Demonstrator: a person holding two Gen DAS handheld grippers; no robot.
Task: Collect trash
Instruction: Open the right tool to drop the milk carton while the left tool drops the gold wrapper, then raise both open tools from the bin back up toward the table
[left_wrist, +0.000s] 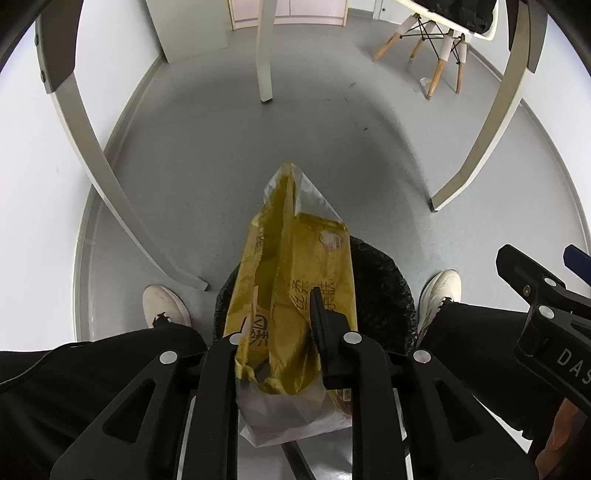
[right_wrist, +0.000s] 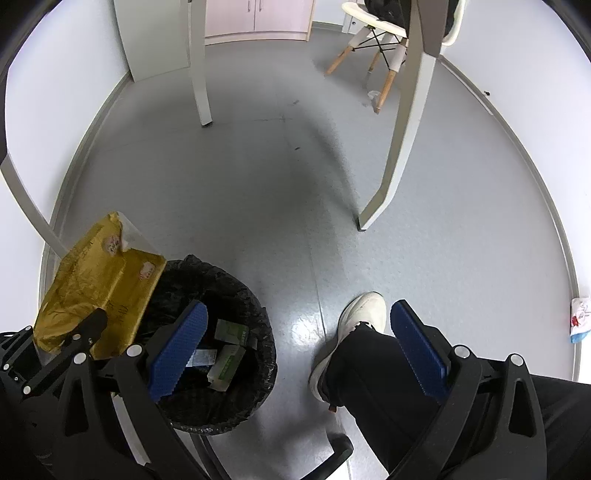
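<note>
A seated person's left gripper (left_wrist: 280, 332) pinches a crumpled yellow plastic snack wrapper with a clear end (left_wrist: 291, 295) directly above a round bin lined with a black plastic bag (right_wrist: 236, 291), its jaws narrow on the film. The right gripper (right_wrist: 295, 343), blue-padded, hangs wide and empty over the grey floor beside a white sneaker (right_wrist: 354, 325). Small green-and-white cartons (right_wrist: 229, 350) already lie in the bin, so collection looks well under way. The wrapper is not yet dropped, and a scrap of red-and-white packaging (right_wrist: 578, 319) lies by the wall.
</note>
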